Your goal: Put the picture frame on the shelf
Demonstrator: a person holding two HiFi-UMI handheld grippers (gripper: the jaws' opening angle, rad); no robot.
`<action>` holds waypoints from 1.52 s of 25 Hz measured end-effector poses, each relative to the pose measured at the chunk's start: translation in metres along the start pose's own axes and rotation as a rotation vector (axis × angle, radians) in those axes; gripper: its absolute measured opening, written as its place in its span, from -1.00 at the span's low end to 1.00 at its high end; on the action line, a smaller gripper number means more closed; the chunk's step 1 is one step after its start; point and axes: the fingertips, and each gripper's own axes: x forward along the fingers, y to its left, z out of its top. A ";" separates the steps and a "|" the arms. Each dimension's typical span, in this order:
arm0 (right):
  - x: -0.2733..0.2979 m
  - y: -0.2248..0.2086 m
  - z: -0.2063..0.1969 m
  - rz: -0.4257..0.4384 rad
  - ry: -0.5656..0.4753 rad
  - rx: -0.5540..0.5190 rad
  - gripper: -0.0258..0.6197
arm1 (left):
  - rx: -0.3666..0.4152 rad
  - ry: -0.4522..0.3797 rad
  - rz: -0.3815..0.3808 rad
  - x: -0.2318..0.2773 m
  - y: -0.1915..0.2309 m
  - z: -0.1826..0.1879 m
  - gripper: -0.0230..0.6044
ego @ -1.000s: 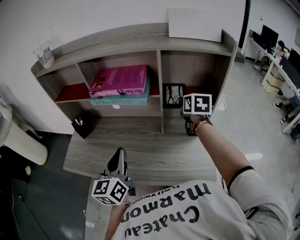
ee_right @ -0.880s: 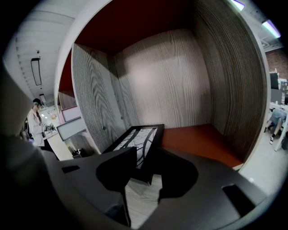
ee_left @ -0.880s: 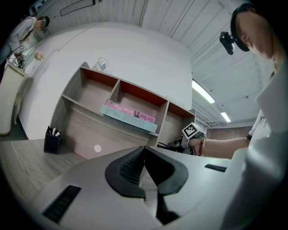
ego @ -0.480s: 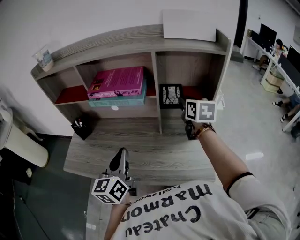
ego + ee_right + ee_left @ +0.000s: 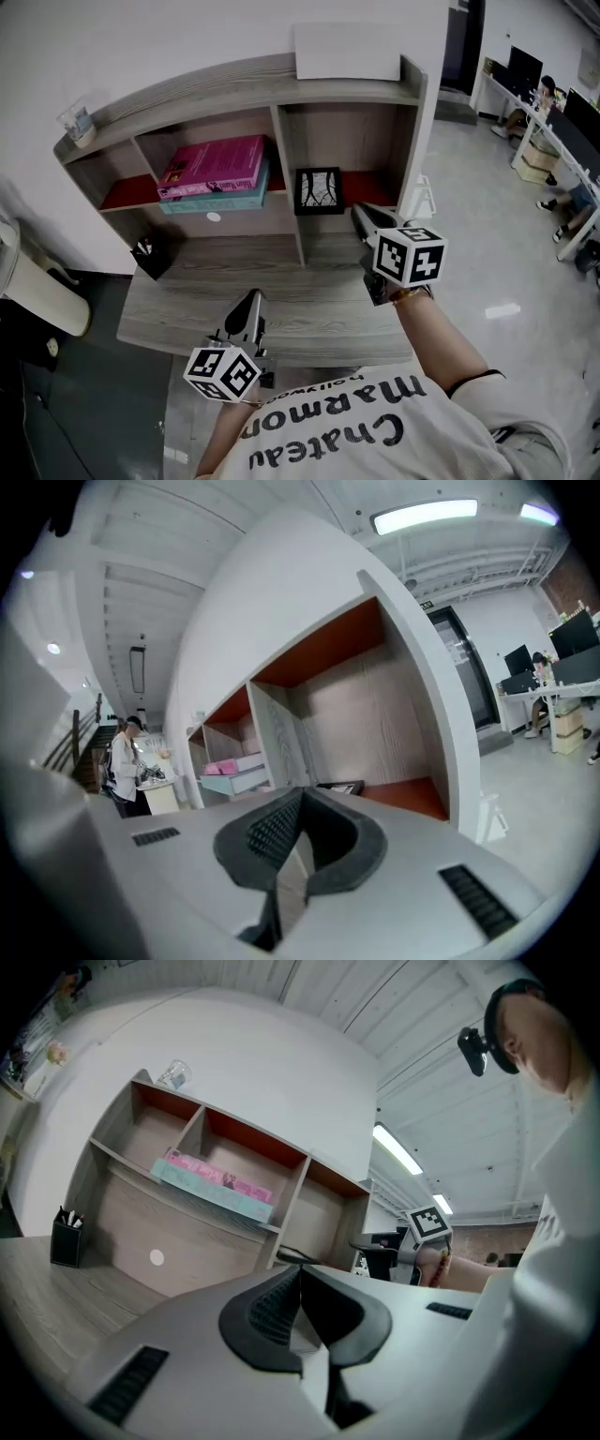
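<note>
The black picture frame [image 5: 319,191] stands upright on the red shelf board [image 5: 382,188] in the right compartment of the wooden shelf unit [image 5: 234,80]. It also shows in the right gripper view as a dark edge, the picture frame [image 5: 339,787]. My right gripper [image 5: 366,220] hangs in front of that compartment, apart from the frame. Its jaws have just been closing, and they now meet with nothing between them. My left gripper [image 5: 247,317] hovers over the desk's front edge, jaws together and empty.
Pink and teal books [image 5: 214,169] lie in the middle compartment. A black pen holder [image 5: 146,255] sits at the desk's [image 5: 309,309] left. A white box [image 5: 349,52] and a small glass [image 5: 73,120] rest on top. Office desks [image 5: 553,141] stand at right.
My right gripper has drawn back and up from the right compartment, leaving the frame standing there, and its jaws have shut. The left gripper has shifted slightly forward.
</note>
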 end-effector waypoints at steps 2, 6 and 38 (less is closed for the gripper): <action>-0.018 0.009 0.005 0.055 -0.036 0.006 -0.90 | 0.011 -0.002 -0.026 0.002 -0.016 0.001 -0.87; -0.056 0.022 0.010 0.138 -0.084 0.004 -0.90 | 0.026 -0.023 -0.051 0.002 -0.046 0.007 -0.87; -0.247 0.005 -0.030 0.141 -0.045 -0.012 -0.90 | 0.045 -0.064 -0.015 -0.087 -0.198 -0.035 -0.87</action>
